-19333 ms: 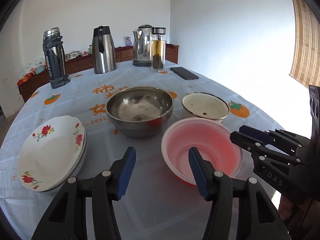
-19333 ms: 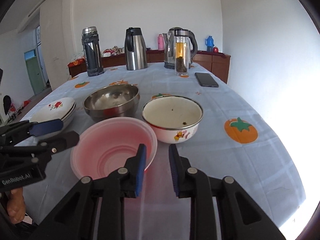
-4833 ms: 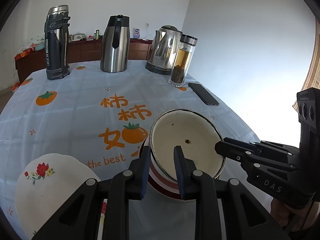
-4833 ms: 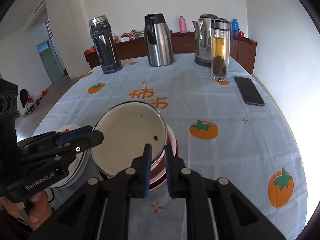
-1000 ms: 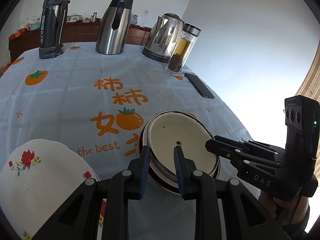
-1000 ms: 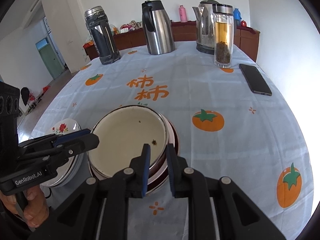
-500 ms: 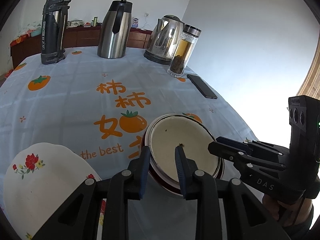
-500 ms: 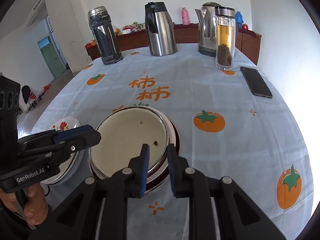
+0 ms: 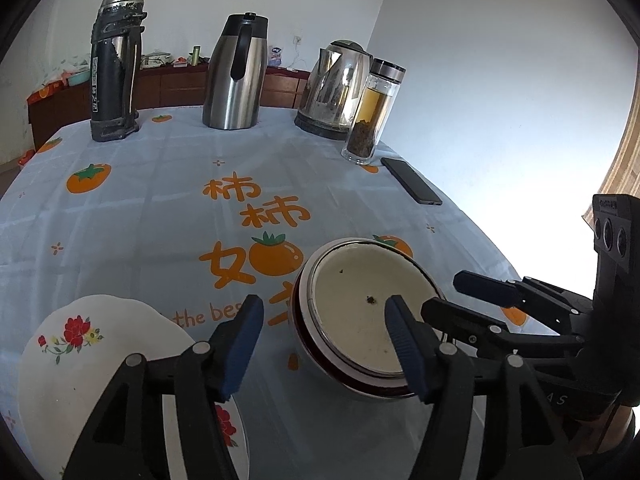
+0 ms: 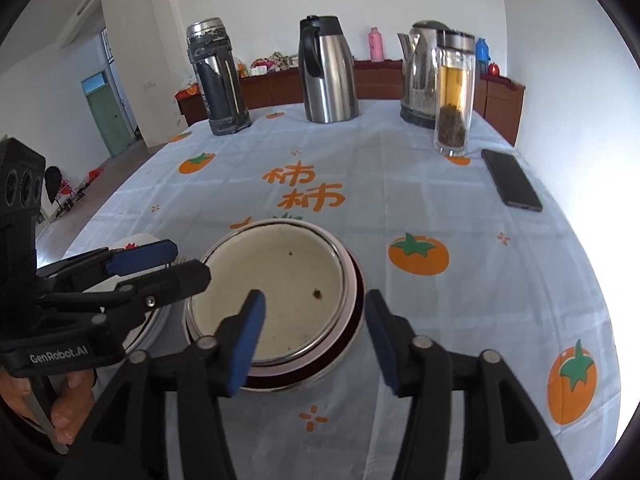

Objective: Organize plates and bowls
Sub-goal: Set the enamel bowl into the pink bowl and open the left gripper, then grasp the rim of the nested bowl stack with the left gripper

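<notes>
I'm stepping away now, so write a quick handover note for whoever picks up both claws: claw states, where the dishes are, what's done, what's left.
Left claw: jaws opening, near rim of the bowl stack between them, pads off it.
Right claw: jaws opening, pads likewise clear of the rim.
The cream enamel bowl sits nested on top of the stack, in the red plastic bowl; stack rests on the persimmon-print tablecloth.
White floral plates lie stacked beside it.
Done: bowls nested, plates piled.
Left: probably just withdraw both claws.

The left hand-held gripper [image 9: 322, 334] fills the lower centre of its own view, jaws opening, blue pads apart. The right hand-held gripper [image 10: 314, 334] likewise sits low in its frame, jaws opening. A hand [image 10: 60, 404] grips at lower left.
</notes>
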### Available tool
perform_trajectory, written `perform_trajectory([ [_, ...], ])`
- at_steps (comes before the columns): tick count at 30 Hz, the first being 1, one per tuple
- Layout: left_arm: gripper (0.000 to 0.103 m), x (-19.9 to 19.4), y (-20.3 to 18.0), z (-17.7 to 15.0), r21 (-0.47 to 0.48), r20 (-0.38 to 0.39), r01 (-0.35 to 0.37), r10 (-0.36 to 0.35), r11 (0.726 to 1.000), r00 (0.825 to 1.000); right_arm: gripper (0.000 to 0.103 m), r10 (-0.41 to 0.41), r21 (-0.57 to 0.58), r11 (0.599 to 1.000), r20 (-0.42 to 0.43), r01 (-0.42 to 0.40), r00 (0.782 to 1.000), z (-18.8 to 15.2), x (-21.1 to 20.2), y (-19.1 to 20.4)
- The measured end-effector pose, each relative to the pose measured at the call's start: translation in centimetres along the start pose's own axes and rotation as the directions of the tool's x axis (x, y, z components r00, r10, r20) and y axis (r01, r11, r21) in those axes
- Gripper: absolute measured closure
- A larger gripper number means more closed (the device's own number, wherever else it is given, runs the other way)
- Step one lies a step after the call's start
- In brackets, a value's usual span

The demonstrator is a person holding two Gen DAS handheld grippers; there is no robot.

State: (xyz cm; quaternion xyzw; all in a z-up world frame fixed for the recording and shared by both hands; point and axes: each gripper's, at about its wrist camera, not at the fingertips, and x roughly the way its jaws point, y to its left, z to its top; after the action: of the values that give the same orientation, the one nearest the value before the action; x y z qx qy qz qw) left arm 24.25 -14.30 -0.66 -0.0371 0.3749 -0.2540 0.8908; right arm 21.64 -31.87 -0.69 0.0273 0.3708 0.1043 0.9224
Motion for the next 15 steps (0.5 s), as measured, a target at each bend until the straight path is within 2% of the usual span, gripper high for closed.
perform_trajectory([
  [8,0.038,0.3,0.2,0.0,-0.012,-0.009,0.003,-0.003,1.000,1.000,0.041,-0.018,0.014,1.000,0.031,0.018,0.999,-0.1,-0.4,-0.2],
  [15,0.038,0.6,0.1,-0.1,-0.011,-0.021,0.000,0.000,1.000,1.000,0.041,-0.031,0.079,0.996,0.043,0.028,0.999,-0.4,-0.4,-1.6],
])
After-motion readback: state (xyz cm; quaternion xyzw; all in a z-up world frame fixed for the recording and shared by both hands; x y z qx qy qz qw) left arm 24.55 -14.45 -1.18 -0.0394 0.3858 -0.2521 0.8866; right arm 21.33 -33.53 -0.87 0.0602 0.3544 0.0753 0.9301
